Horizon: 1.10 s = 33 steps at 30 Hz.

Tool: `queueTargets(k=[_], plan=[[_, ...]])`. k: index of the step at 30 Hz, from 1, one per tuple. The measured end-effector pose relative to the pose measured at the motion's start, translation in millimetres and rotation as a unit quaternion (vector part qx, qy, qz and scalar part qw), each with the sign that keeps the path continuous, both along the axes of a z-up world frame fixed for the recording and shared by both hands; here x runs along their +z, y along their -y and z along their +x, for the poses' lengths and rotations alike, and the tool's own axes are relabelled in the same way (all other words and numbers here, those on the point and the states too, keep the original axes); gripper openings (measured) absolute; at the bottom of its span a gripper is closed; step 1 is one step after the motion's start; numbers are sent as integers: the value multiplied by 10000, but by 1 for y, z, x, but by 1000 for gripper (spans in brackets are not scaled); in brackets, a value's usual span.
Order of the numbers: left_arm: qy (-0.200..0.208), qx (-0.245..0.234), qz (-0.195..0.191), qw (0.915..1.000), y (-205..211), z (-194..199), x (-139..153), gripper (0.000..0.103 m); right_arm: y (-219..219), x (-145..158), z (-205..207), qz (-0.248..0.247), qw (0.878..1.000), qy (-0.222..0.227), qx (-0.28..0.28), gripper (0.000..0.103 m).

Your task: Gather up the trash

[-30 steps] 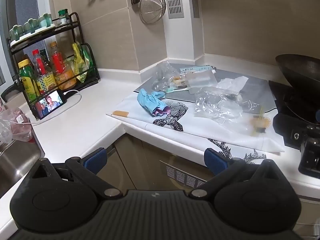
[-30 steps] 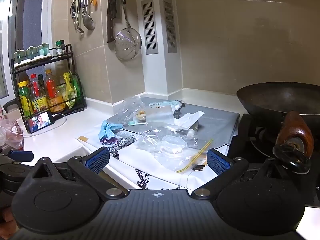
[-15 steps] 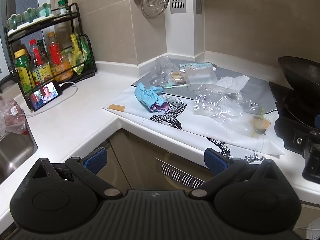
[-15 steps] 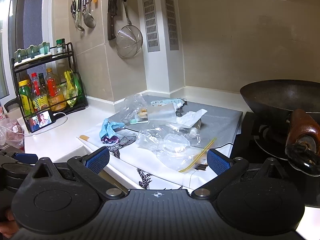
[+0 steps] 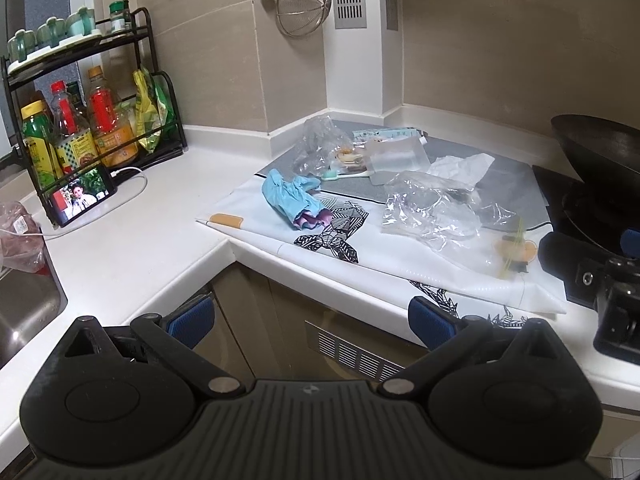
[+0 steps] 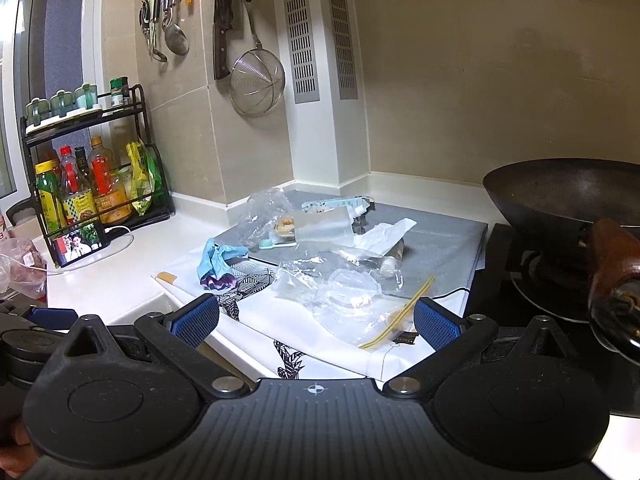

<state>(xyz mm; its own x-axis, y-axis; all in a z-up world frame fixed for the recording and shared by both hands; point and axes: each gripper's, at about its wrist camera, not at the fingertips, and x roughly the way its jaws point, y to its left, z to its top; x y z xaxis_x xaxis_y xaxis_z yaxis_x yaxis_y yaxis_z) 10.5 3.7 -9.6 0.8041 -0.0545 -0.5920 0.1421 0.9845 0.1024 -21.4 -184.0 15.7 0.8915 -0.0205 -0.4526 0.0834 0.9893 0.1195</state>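
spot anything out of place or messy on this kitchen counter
Yes. Trash is strewn over the patterned sheet beside the stove: a crumpled blue glove, clear plastic bags, a wrinkled tissue and a toothbrush. The sheet's front edge hangs over the counter edge. Both grippers are open, holding nothing.

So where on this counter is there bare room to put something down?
The white counter is bare between the phone by the bottle rack and the printed sheet. It is crowded on that sheet: blue glove, clear plastic bags, tissue. The wok fills the right side.
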Motion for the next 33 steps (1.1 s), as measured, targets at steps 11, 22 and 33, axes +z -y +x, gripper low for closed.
queueTargets(k=[11, 22, 33], plan=[[-37, 14, -7, 10000, -3, 4, -3, 103, 0, -3, 3, 12, 10000, -50, -7, 103], [-27, 54, -54, 10000, -7, 4, -5, 103, -3, -4, 2, -37, 10000, -27, 1, 103], [-53, 75, -62, 9999, -8, 5, -6, 103, -2, -4, 4, -20, 10000, -51, -10, 103]])
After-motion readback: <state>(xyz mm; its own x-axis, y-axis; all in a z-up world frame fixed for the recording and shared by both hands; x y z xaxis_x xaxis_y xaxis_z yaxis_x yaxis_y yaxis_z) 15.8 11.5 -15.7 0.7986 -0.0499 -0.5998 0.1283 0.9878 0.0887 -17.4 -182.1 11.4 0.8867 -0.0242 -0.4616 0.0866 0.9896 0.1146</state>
